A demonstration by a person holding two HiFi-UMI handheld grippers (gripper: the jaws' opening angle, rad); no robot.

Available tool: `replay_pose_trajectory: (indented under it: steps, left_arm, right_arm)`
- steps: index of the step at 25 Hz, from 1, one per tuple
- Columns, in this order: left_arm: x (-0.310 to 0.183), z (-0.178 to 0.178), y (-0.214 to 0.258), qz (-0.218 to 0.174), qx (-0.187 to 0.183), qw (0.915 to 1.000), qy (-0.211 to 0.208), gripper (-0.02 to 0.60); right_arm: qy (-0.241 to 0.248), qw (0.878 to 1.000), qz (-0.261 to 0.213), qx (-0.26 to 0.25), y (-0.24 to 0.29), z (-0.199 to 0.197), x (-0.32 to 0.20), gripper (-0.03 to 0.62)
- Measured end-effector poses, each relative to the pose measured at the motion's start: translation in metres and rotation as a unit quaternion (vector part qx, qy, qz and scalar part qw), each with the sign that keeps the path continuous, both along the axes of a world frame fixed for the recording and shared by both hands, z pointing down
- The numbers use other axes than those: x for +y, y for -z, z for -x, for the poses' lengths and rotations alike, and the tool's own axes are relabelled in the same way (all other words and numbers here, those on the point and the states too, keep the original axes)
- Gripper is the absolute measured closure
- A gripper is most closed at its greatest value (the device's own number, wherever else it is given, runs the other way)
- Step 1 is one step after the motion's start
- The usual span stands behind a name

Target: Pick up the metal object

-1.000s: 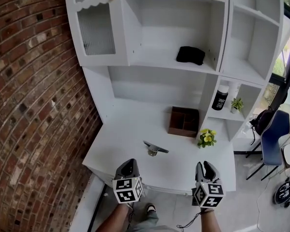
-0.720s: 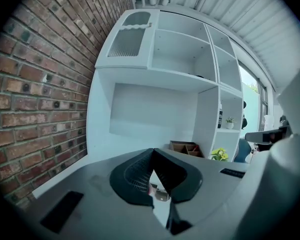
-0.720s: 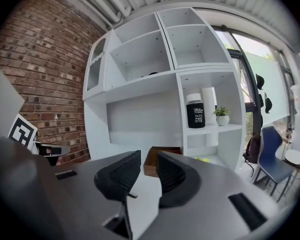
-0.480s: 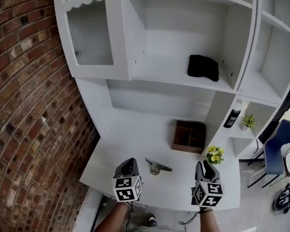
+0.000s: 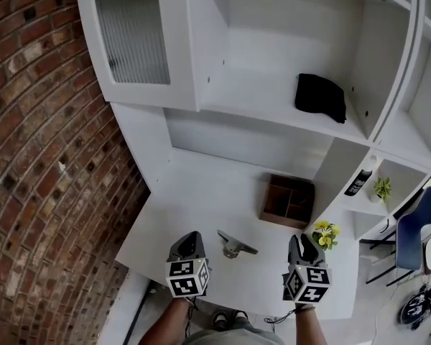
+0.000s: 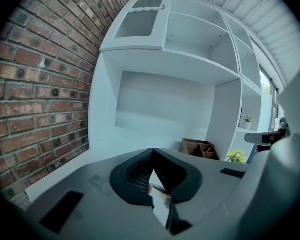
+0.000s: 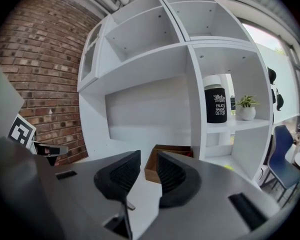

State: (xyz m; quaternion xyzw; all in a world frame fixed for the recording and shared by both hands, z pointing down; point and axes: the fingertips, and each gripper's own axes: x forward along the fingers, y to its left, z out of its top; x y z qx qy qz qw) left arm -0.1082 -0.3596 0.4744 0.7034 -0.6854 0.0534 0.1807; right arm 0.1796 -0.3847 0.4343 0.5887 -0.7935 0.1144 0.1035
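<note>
Step in hand: reach for metal object [image 5: 234, 246]. It lies flat on white desk [image 5: 194, 200] near front edge, between both grippers, nearer left gripper [image 5: 189, 241]. Left jaws pressed tip to tip, nothing in them. Right gripper [image 5: 303, 243] jaws slightly parted, empty. Left is closer: open it wide before descent, straddle narrow part, clamp square. Thin metal will likely skid on smooth top.
Wooden box [image 5: 287, 201] toward back right corner, yellow flowers [image 5: 324, 234] at right edge. Brick wall [image 5: 36, 157] on left, black cloth [image 5: 320, 98] on shelf above.

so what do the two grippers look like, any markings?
Both the left gripper and right gripper have grey bodies, dark ribbed pads and a cube with black-and-white square markers. A thin cable hangs below the right one. No sleeves visible.
</note>
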Motion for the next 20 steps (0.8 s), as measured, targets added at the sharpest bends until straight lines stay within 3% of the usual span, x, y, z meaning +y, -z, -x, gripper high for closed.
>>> replay_pose_trajectory:
  steps: [9,20]
  left_arm:
    - [0.027,0.035,-0.004,0.007,-0.001,0.9977,0.068,0.569]
    - [0.083,0.104,-0.012,0.017,0.004,0.9849,0.172,0.569]
  right_arm:
    - [0.07,0.998,0.005,0.001,-0.004,0.039,-0.016,0.493]
    - [0.194,0.981,0.014,0.026,-0.014,0.133,-0.016,0.49]
